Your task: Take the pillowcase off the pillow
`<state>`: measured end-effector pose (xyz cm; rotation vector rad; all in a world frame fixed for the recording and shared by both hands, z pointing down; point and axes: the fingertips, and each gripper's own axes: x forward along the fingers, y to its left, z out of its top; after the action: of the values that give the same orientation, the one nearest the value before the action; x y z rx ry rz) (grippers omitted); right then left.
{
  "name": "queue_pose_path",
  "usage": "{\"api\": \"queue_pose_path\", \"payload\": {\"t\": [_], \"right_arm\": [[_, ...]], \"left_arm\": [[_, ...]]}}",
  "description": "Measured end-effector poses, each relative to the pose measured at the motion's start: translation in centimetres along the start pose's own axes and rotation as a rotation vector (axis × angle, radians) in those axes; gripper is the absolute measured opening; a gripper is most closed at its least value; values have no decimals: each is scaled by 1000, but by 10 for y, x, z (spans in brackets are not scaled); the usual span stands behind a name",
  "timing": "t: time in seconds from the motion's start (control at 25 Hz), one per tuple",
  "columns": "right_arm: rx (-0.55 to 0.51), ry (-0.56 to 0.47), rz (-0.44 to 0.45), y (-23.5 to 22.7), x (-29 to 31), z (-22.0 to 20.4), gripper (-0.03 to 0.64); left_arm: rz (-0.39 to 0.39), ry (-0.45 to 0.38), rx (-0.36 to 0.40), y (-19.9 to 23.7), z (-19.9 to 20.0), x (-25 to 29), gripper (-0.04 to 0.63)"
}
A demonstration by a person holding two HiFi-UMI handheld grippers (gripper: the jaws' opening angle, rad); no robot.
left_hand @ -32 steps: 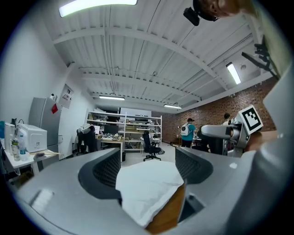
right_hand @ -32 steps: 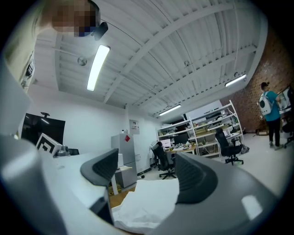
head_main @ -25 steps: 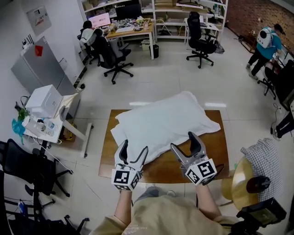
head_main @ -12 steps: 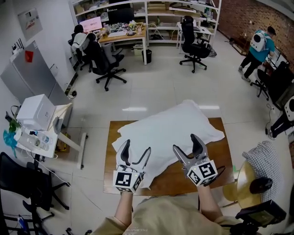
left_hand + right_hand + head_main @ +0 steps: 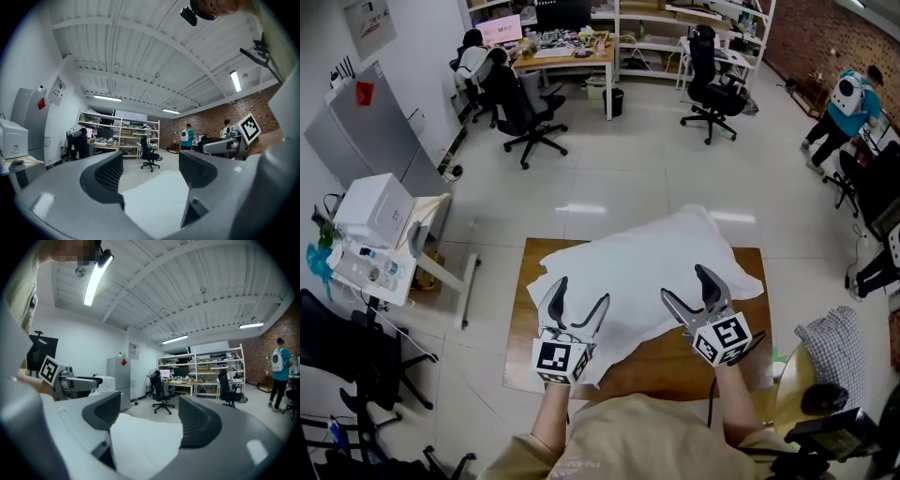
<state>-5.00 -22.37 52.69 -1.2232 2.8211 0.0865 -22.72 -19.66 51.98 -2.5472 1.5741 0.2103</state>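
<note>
We're only at the approach so far. The grey left gripper (image 5: 579,295) and grey right gripper (image 5: 686,286) hover with jaws apart and empty over the near edge of the soft white pillow (image 5: 647,258) on the brown wooden table (image 5: 675,361). Next we probably need to pinch the pillowcase's open end.

I look down on a brown rectangular wooden table (image 5: 675,361) on pale floor tiles (image 5: 619,178); one white fabric pillow (image 5: 647,267) lies diagonally across it.
</note>
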Motion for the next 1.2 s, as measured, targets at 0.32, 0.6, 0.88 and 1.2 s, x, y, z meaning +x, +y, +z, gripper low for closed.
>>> {"api": "queue_pose_path", "payload": {"t": [0.32,0.6,0.88,1.2], "right_arm": [[-301,448,416,-49,48,-107,390],[-586,897,636,-98,68,-253,277],[-556,1029,719,-102,76,-320,227],[-567,1049,506,-118,95,-374,105]], "left_arm": [[43,65,118,-17,-13,21,374],[102,132,158,-29,-35,22,374],[150,154,151,-44,-55,15,374],[174,165,141,-51,-71,9,374]]}}
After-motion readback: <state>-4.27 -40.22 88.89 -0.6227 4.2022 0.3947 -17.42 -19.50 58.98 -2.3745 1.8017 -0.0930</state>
